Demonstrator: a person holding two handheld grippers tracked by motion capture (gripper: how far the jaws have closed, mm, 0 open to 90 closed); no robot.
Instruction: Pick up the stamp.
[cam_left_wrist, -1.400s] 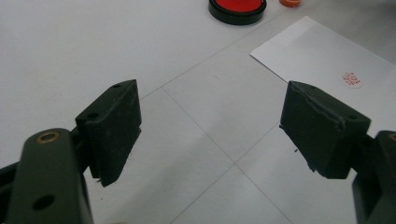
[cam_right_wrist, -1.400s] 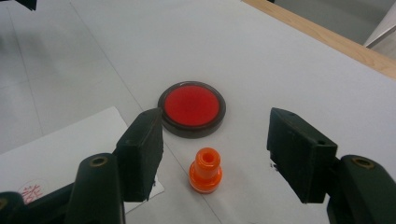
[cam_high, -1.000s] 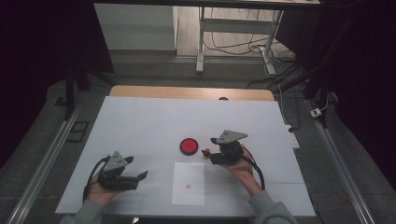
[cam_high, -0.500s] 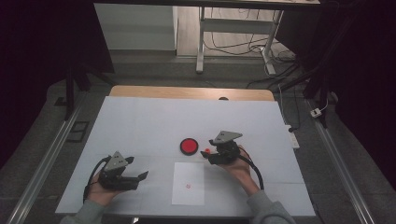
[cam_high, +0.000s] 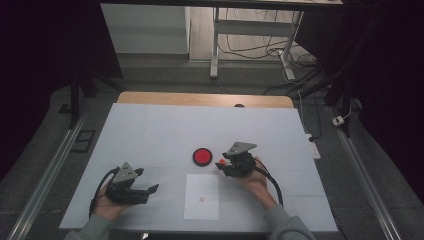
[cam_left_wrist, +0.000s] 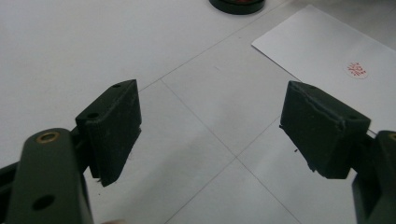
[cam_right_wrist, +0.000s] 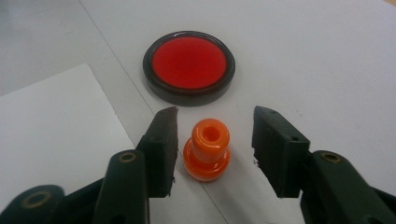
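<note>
A person's right tongs (cam_right_wrist: 215, 140) stand around a small orange stamp (cam_right_wrist: 207, 149) on the white counter (cam_high: 150, 130), jaws half open and just closing in, gaps showing on both sides and the pads not touching it. The stamp stands upright near the middle of the counter, toward its near edge, just beside a round ink pad (cam_right_wrist: 189, 67) and close to the far right corner of a white paper sheet (cam_high: 201, 196).

The right gripper view gives the detail: a glossy plastic stamp with a rounded, hollow-topped knob on a wider base, and the pad's flat red disc in a dark, shiny rim. From the high view the stamp (cam_high: 221, 161) is a mere orange speck at the tongs' (cam_high: 225, 165) tip, beside the pad (cam_high: 202, 156).

The left tongs (cam_high: 150, 190) lie near the counter's near left corner, held low. The left gripper view shows their matt black, blocky jaws wide apart and empty over faint seam lines, and a small red stamped mark (cam_left_wrist: 357, 70) on the sheet.
</note>
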